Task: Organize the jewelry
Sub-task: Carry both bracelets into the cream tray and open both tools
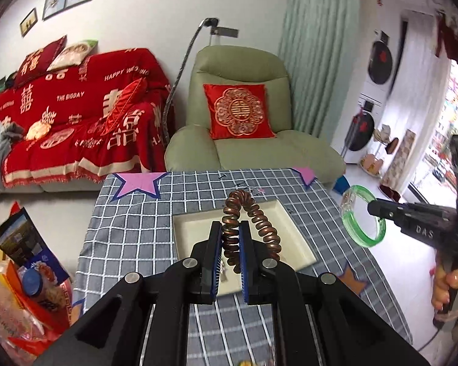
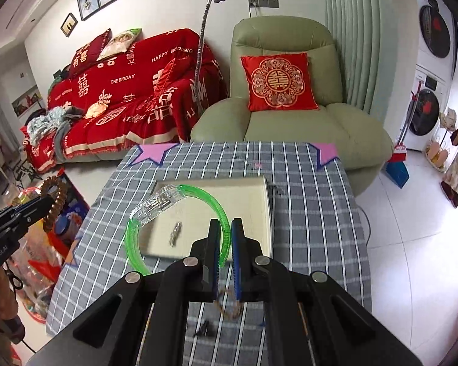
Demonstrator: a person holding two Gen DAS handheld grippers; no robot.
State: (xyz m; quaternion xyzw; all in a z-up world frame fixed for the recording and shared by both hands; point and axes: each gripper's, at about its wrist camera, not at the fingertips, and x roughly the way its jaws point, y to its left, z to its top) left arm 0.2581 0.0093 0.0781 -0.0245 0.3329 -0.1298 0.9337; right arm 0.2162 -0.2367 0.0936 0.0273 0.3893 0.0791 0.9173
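Both pieces of jewelry are in the air, and the tray (image 1: pixel 293 228) is where they seem bound to go — so what matters is how each gripper stands to it.

The left gripper (image 1: pixel 231 228) is pinching a brown coiled bracelet (image 1: pixel 261 216) by one side, so the loop rises ahead of the fingers and arches over the white tray. From the left wrist view the tray lies straight ahead and below, its long side running across the view. This gripper looks the nearer of the two to it.

The right gripper (image 2: pixel 225 228) is closed on a green and clear bangle (image 2: pixel 155 210), gripped edge-on at its right rim, with the ring spreading out to the left. In its own view the bangle overlaps the tray (image 2: pixel 264 213), where a small metal piece (image 2: pixel 175 233) already lies. In the left wrist view, though, the bangle (image 1: pixel 363 216) hangs off to the right of the tray, above the checked surface (image 1: pixel 131 228).

My guess is the left hand need only lower and release — the right must first come leftward.
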